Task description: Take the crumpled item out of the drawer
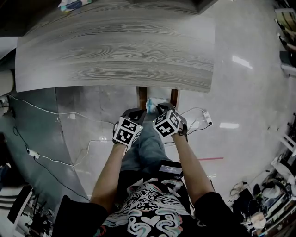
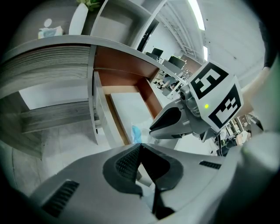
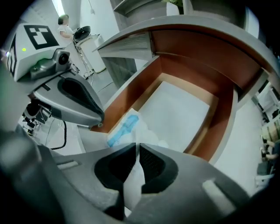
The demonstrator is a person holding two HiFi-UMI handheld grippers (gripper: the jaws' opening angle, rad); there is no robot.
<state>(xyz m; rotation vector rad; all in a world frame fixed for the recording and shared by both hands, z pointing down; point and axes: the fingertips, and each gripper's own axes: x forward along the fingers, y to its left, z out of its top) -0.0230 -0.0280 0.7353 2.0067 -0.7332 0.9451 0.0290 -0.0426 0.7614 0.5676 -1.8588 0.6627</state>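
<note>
Under the grey wood table top (image 1: 115, 51) the drawer (image 1: 141, 95) stands pulled out, with brown walls (image 3: 227, 113) and a pale floor. The crumpled item (image 3: 124, 129), white with blue print, lies at the drawer's near left corner (image 1: 150, 104). My right gripper (image 3: 136, 146) is shut on it, and white material runs between the pads. My left gripper (image 2: 139, 145) is at the drawer's front left, jaws closed tip to tip, with the item's blue edge (image 2: 136, 133) just past them. Something pale shows in the gap behind its pads; I cannot identify it. From the head both grippers (image 1: 135, 113) (image 1: 162, 109) sit side by side.
A white upright panel (image 2: 94, 109) stands left of the drawer. White cables (image 1: 60, 115) and a plug block (image 1: 207, 118) lie on the glossy floor. A small blue-white pack (image 1: 74, 4) sits at the table's far edge. My knees are just below the grippers.
</note>
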